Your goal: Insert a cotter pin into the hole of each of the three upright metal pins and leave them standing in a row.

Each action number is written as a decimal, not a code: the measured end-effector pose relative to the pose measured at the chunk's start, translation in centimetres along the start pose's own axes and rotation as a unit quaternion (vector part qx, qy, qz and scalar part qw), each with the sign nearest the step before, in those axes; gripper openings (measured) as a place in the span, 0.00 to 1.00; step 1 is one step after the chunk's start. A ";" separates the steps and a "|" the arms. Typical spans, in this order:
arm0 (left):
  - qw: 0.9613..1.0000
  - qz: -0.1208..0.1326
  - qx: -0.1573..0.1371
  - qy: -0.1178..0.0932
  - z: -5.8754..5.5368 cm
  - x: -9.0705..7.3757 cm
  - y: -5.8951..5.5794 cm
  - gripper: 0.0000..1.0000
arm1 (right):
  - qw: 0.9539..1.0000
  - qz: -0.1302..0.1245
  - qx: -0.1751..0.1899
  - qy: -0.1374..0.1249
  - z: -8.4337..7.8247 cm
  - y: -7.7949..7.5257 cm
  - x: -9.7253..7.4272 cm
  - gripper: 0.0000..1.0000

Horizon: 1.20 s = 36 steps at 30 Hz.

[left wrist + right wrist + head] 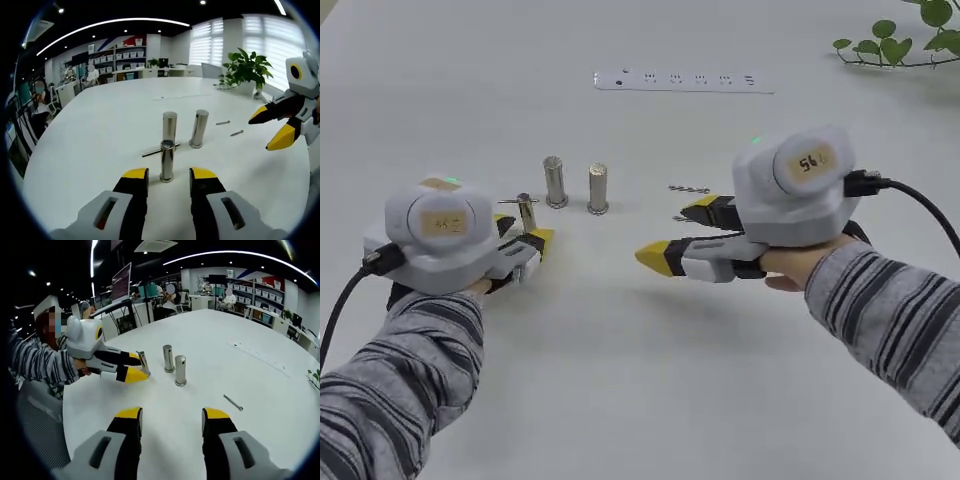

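Three upright metal pins stand on the white table. The nearest pin [167, 161] has a cotter pin [153, 151] through its hole and stands just beyond the tips of my open left gripper [168, 175], untouched. In the head view this pin [527, 213] is at the left gripper [525, 233]. The two other pins [555, 182] [598, 188] stand to its right, holes bare. Two loose cotter pins [223, 122] [237, 133] lie farther right. My right gripper [677, 232] hovers open and holds nothing, next to a loose cotter pin [688, 188]; its own view [172, 414] shows one cotter pin [233, 402] ahead.
A white power strip [682, 80] lies at the far side of the table. A green plant [905, 40] reaches in at the far right corner. A cable [920, 205] trails from the right gripper. People sit at desks beyond the table.
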<state>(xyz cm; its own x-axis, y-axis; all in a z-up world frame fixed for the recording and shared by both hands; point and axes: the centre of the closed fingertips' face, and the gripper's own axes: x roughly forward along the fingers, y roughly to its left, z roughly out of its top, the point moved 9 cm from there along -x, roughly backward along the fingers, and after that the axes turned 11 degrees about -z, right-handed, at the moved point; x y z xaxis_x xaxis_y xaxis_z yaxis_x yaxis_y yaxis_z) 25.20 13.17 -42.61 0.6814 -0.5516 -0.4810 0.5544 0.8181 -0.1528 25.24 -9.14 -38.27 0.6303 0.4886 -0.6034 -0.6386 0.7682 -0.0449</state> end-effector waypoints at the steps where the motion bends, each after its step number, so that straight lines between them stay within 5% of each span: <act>1: 1.000 -0.002 -0.004 -0.002 0.0 -0.2 0.0 0.36 | 1.000 -0.002 0.001 -0.004 0.2 -0.2 0.2 0.44; 13: 0.999 -0.025 -0.001 -0.036 1.1 -2.4 -1.1 0.58 | 0.999 0.013 -0.008 -0.044 2.8 -0.1 2.9 0.41; 36: 0.998 -0.031 0.019 -0.059 2.0 -5.8 -3.1 0.79 | 0.999 0.000 0.011 -0.031 4.4 0.0 9.1 0.17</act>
<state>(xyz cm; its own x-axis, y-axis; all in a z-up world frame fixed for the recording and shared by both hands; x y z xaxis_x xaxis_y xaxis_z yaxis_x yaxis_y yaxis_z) 20.45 13.54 -37.61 0.6958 -0.6174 -0.3670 0.6127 0.7768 -0.1452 33.00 -2.87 -40.25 0.6573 0.5120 -0.5530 -0.6283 0.7775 -0.0270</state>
